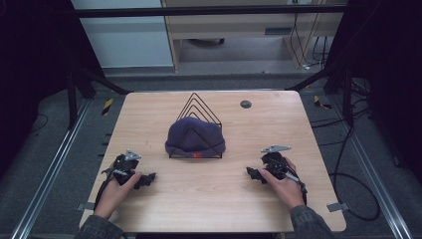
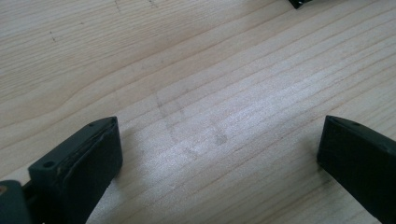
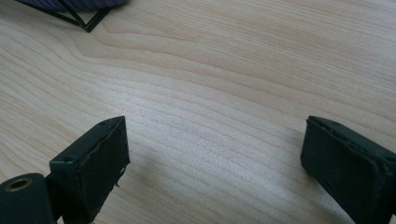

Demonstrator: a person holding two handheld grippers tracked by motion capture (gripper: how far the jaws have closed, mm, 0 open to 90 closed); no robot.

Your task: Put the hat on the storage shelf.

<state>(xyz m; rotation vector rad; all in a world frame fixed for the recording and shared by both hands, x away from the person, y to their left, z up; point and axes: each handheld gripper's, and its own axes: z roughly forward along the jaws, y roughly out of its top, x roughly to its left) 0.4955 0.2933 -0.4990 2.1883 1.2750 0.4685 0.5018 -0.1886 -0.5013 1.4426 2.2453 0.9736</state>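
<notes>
One purple beanie (image 1: 194, 138) is sitting on one wire rack (image 1: 199, 105); two grippers, left (image 1: 145, 180) and right (image 1: 253, 173), are resting near, jaws spread

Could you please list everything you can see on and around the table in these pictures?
beanie: one, dark purple, middle of the table, draped over the front of the rack.
wire rack: one, black, nested triangular frames, behind and under the beanie.
round disc: one, dark grey, set in the tabletop near the far right.
table: one, light wood.
cables: several, black, on the floor at right.
left gripper: one, black, near-left, jaws open over bare wood.
right gripper: one, black, near-right, jaws open.
hands: two, one holding each gripper.
</notes>
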